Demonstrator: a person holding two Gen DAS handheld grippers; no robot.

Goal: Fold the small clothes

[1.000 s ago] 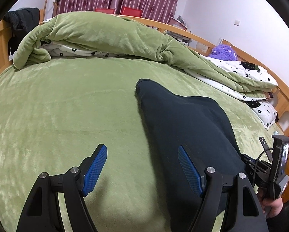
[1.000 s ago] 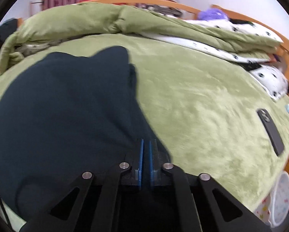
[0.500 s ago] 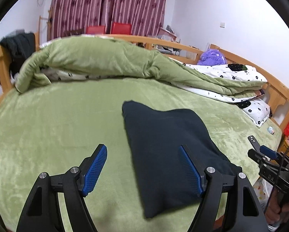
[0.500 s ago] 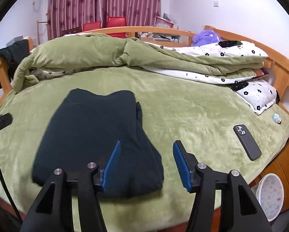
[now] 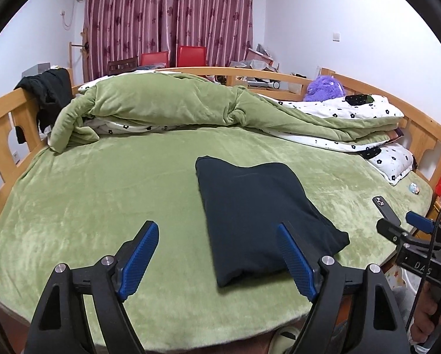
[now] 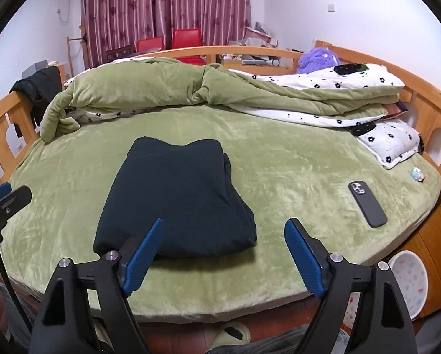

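Observation:
A dark navy garment (image 5: 258, 215) lies folded into a compact rectangle on the green bed (image 5: 102, 194); it also shows in the right wrist view (image 6: 176, 200). My left gripper (image 5: 220, 261) is open and empty, held back above the bed's near edge, its right finger in front of the garment's near end. My right gripper (image 6: 223, 255) is open and empty, also back from the garment's near edge. The right gripper shows at the right edge of the left wrist view (image 5: 409, 227).
A rumpled green quilt (image 5: 167, 106) with floral white bedding lies across the far side. A black phone (image 6: 367, 203) and a small trinket (image 6: 417, 174) lie on the bed to the right. Wooden rails (image 5: 5, 124) surround the bed. A white bin (image 6: 409, 283) stands on the floor.
The right gripper opened and let go of the garment. Both grippers pulled back and up from the bed, leaving the folded garment lying flat.

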